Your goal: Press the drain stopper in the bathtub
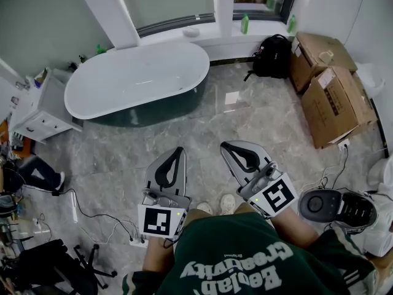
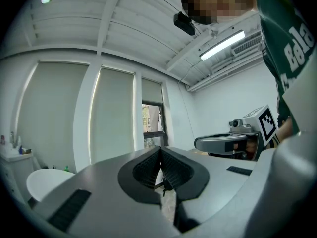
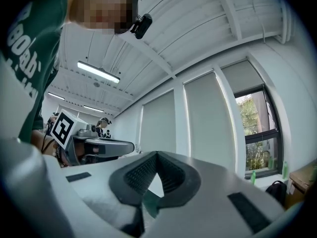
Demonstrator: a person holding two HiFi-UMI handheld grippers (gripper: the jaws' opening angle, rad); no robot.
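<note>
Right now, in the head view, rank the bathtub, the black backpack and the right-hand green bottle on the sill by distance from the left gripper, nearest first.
From the left gripper:
1. The bathtub, just ahead and slightly left.
2. The black backpack, farther off to the right.
3. The green bottle, on the sill beyond the backpack.

left gripper (image 2: pixel 160 150): jaws together, tips meeting, nothing between
tub (image 2: pixel 45 181): white, low to the left of the jaws, well apart
window (image 2: pixel 151 125): straight ahead past the tips
right gripper (image 2: pixel 203 144): alongside on the right, marker cube showing
shirt (image 2: pixel 292 58): green, behind, upper right
</note>
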